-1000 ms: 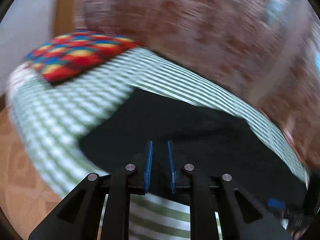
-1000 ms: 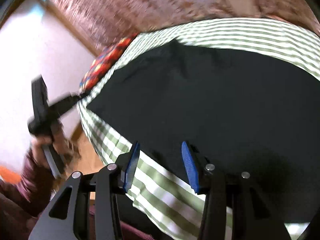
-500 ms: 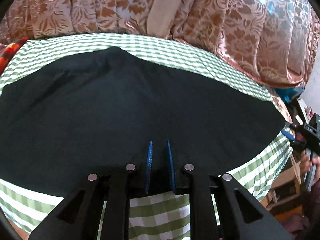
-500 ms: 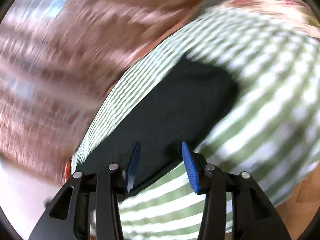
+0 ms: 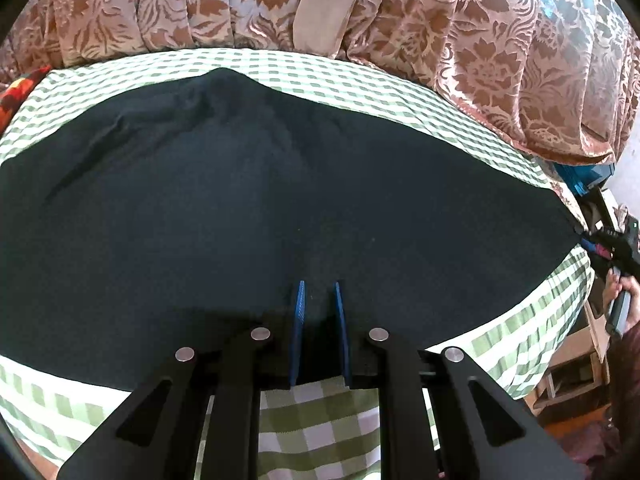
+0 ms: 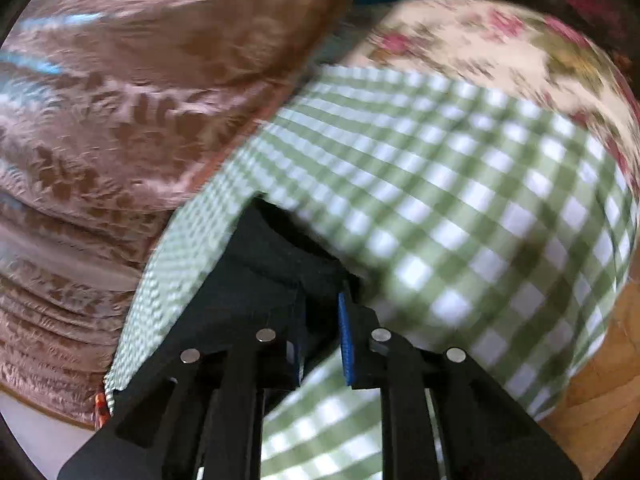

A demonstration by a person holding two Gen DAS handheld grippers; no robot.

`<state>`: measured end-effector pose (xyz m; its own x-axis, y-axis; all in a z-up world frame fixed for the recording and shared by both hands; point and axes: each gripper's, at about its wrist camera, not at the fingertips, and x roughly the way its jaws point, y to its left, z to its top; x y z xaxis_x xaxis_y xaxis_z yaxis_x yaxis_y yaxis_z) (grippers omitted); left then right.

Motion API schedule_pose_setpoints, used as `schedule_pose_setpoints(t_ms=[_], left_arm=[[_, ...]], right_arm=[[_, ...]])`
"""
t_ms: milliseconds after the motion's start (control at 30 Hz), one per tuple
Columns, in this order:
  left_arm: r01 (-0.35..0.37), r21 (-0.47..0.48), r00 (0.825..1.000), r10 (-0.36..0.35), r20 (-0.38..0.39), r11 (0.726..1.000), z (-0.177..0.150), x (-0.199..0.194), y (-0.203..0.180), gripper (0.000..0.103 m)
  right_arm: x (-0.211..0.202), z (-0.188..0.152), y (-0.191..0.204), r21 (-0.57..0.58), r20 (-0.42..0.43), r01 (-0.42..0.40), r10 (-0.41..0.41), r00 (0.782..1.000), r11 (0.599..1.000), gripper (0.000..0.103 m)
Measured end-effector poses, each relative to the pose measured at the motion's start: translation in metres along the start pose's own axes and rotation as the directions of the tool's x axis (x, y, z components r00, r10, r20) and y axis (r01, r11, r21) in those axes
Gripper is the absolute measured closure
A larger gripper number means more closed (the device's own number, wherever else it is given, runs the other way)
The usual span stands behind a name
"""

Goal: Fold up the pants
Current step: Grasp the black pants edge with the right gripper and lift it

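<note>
The black pants (image 5: 260,208) lie spread flat across a green-and-white checked sheet (image 5: 320,412). My left gripper (image 5: 319,304) hovers over the near edge of the pants, its blue pads a narrow gap apart, with nothing clearly pinched. In the right wrist view, my right gripper (image 6: 322,312) is at the end corner of the pants (image 6: 272,256), and its pads have closed in around the black cloth. The right gripper also shows at the far right of the left wrist view (image 5: 608,244), touching that end of the pants.
Brown floral curtains (image 5: 360,12) hang behind the bed. A floral pillow (image 6: 500,48) lies past the sheet's end. A colourful cushion (image 5: 16,88) is at the left. Wooden floor (image 6: 592,380) shows beside the bed, and a person's hand (image 5: 618,284) holds the right gripper.
The right gripper has swung to the end corner of the pants and its jaws have narrowed around the cloth. The left gripper has turned from the pants' left end to their near-edge middle.
</note>
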<state>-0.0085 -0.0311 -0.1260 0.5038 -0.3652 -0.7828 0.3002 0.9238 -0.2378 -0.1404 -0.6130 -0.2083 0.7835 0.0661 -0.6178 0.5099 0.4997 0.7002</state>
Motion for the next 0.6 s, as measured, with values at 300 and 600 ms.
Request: schedule_pose_setpoints(t_ms=[300,600], left_arm=[[0.012,-0.017,1.0,-0.012,-0.004,1.0,0.0,0.004,0.002,0.089],[0.036,-0.039,0.999,-0.036,0.008,0.999,-0.001,0.003,0.008,0.089]], right_arm=[[-0.009,-0.011,-0.021,0.091,-0.027,-0.131,0.134,0.991,0.987,0.066],[0.007,-0.03,-0.006,0.135,-0.12,-0.21,0.226,0.967,0.968,0.058]])
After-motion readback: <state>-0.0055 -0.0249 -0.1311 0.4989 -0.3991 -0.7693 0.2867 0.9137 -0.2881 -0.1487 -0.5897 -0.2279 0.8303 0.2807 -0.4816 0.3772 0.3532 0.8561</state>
